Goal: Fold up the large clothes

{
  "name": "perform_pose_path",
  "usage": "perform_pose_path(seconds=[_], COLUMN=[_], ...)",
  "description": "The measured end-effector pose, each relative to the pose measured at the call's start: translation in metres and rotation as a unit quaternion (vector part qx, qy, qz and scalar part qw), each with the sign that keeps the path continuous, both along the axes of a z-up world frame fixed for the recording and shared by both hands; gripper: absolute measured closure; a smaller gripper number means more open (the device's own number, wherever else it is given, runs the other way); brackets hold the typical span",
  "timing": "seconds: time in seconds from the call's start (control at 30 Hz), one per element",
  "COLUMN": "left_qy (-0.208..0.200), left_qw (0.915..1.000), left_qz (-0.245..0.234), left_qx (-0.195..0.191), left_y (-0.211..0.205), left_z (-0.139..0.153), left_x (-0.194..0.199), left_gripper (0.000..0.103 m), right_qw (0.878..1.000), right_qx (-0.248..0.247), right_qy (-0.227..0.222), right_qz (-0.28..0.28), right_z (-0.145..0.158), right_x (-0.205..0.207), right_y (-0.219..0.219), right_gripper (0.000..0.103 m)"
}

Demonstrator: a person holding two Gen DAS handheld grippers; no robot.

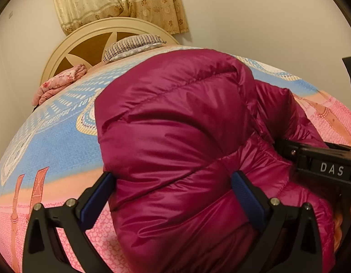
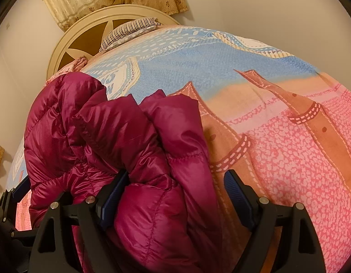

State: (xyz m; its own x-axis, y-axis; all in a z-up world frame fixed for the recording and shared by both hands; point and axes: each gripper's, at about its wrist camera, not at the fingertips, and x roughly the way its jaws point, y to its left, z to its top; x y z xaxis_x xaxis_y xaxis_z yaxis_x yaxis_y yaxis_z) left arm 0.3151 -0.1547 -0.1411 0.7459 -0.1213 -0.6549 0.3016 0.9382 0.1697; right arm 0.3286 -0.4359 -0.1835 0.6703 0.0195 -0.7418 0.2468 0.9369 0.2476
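Note:
A shiny magenta down jacket (image 1: 175,125) lies bunched and partly folded on the bed. In the left wrist view my left gripper (image 1: 173,182) is open, its blue-padded fingers (image 1: 96,198) spread on either side of the jacket's bulk. In the right wrist view the jacket (image 2: 121,141) fills the left half. My right gripper (image 2: 175,186) is open, a puffy fold lying between its fingers (image 2: 238,195) without being pinched. The right gripper's body (image 1: 323,161) shows at the right edge of the left wrist view, against the jacket.
The bed has a blue, orange and pink patterned cover (image 2: 277,125). At its head stand a cream round headboard (image 1: 89,38), a striped pillow (image 1: 132,45) and a folded pink floral blanket (image 1: 59,84). Beige curtains (image 1: 121,0) hang on the wall behind.

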Motion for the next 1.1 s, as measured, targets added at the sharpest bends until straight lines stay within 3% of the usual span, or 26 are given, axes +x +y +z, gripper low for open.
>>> perform_pose_path(seconds=[0.67, 0.83, 1.0, 1.1], left_qy=[0.011, 0.014, 0.077, 0.104], left_qw=[0.9999, 0.9968, 0.9786, 0.9680], left_qz=[-0.009, -0.010, -0.017, -0.017], left_qx=[-0.007, -0.079, -0.190, -0.228], left_y=[0.006, 0.051, 0.084, 0.091], left_z=[0.003, 0.016, -0.001, -0.007], left_x=[-0.002, -0.026, -0.030, -0.024], left_gripper=[0.000, 0.000, 0.000, 0.000], right_qw=[1.000, 0.996, 0.989, 0.988], right_qx=[0.005, 0.046, 0.083, 0.091], right_qy=[0.001, 0.016, 0.028, 0.021], right_qz=[0.006, 0.075, 0.116, 0.126], right_z=[-0.003, 0.006, 0.005, 0.001], right_x=[0.004, 0.002, -0.006, -0.006], right_y=[-0.003, -0.017, -0.029, -0.032], right_gripper=[0.016, 0.015, 0.012, 0.010])
